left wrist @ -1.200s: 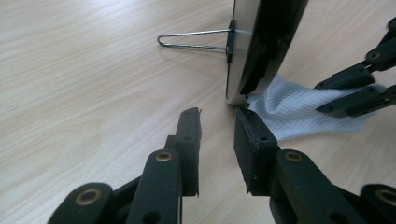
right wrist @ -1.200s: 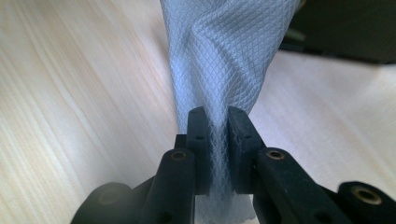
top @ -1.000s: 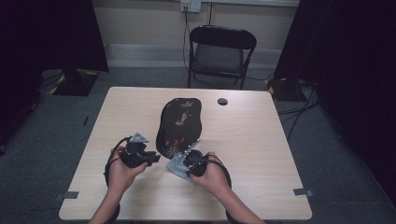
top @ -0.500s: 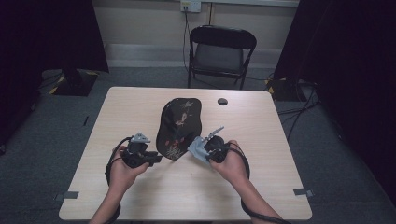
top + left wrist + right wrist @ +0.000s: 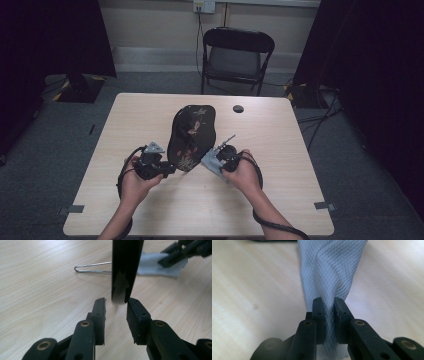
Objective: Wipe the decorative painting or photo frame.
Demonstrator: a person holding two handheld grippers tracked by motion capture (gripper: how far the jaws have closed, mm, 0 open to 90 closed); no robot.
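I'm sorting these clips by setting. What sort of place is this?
Probably a recording studio or lab, not a home: black curtains hang at both sides, a lone folding chair stands behind a bare wooden table, and cables trail over grey carpet.

Studio-like recording room, not home: lone pale wooden table (image 5: 280,200) on grey carpet (image 5: 365,165), black curtains (image 5: 55,35) left and right, folding chair (image 5: 235,55) at far wall, wall socket (image 5: 204,6) (cable plugged in), tape marks on floor.
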